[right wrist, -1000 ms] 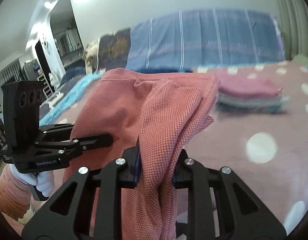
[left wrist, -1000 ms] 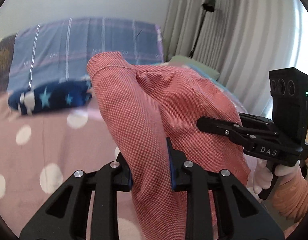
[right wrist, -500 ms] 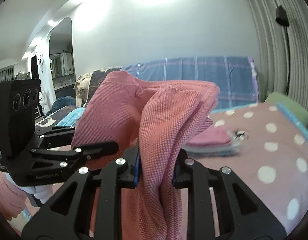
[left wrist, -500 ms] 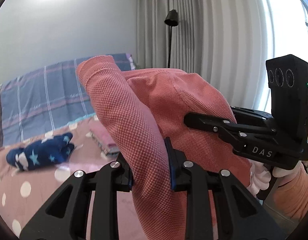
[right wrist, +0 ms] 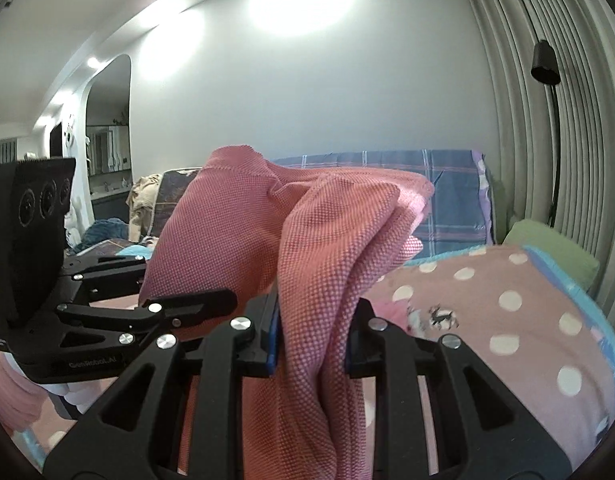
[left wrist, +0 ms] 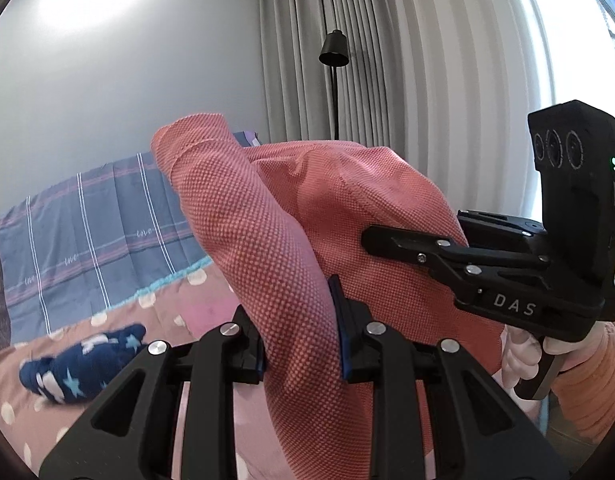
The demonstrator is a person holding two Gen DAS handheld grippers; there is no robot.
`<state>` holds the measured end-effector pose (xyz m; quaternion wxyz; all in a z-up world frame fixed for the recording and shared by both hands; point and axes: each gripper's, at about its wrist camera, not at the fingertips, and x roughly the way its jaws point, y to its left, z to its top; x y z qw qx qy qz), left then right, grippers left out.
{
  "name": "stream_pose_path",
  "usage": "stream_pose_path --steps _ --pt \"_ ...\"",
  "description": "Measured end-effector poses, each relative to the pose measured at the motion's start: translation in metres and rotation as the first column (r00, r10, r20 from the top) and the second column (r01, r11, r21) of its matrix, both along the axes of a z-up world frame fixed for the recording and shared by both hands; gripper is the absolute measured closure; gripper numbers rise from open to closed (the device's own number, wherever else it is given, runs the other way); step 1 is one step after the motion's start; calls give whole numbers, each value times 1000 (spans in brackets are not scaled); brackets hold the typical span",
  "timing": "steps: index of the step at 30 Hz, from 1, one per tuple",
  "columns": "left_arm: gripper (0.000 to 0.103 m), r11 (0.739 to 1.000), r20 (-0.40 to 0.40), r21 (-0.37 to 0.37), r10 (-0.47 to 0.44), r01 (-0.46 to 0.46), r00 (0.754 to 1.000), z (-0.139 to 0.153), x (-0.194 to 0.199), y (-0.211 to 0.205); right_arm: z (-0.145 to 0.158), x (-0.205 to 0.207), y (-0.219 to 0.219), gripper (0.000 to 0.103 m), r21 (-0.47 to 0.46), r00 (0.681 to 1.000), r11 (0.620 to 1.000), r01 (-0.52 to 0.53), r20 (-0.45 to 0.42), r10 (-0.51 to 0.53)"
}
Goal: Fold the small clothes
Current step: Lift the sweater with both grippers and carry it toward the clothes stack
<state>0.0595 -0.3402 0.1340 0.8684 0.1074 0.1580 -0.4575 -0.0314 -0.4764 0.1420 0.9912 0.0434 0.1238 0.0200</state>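
Both tools raised since earlier frame, bed dropped lower in view. Left tool and right tool each clenched on pink garment, held mid-frame above polka-dot bed, likely to shake flat before folding.

The garment hangs above the bed, pinched between the fingers of the left gripper and of the right gripper, which sit side by side, the right one to the left one's right. On the bed lie a bundle at the left and a folded stack further right. Behind the bed runs a blanket; a lamp stands before the curtain at its right end.
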Motion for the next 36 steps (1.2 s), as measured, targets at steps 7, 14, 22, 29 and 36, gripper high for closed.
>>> stream_pose_path --steps 7,14,22,29,36 --pt "77 1000 28 0 17 -17 999 14 49 -37 16 60 -38 80 12 1000 1000 28 4 -28" --pt "77 996 8 -22 81 -81 997 3 106 -63 20 128 -67 80 -17 999 999 51 -15 -51" --pt "77 988 -34 4 156 -156 987 -35 176 -90 -3 210 -89 80 -33 995 997 66 -77 -68" --pt "77 975 -62 53 219 -216 974 -79 224 -108 -50 276 -91 80 -41 983 995 86 -157 -91" --pt "66 941 -141 165 320 -296 937 -138 277 -120 -94 328 -97 76 -33 963 995 98 -247 -103"
